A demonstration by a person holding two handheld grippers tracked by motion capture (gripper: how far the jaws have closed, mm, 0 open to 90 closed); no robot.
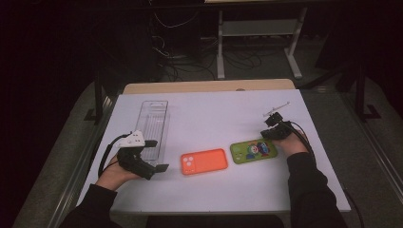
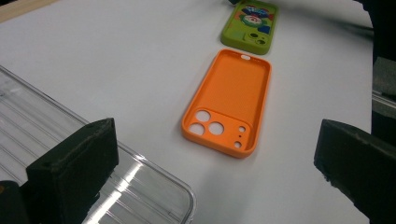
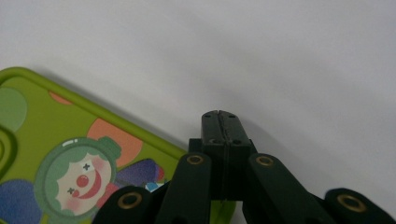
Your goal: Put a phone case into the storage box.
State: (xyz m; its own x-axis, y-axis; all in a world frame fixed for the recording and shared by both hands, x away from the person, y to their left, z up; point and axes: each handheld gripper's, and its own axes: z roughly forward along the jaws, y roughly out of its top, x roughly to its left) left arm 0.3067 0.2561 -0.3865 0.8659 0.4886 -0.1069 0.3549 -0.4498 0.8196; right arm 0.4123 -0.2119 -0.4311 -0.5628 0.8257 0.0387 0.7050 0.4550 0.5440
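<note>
Right gripper [image 3: 219, 116], jaws pressed together with nothing between, is sitting at the green clown-print phone case's [image 1: 253, 151] 3 o'clock end. The case's long axis is running 9-to-3. Left gripper [image 2: 210, 163] is hanging with jaws apart, farther off.

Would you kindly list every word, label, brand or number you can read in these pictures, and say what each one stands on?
None: no readable text anywhere.
Green phone case: a cartoon clown picture with coloured patches, no letters or numbers.
Orange phone case: plain inside, with camera cut-outs and no brand mark showing.
Clear plastic tray: ribbed, with no label visible.
</note>
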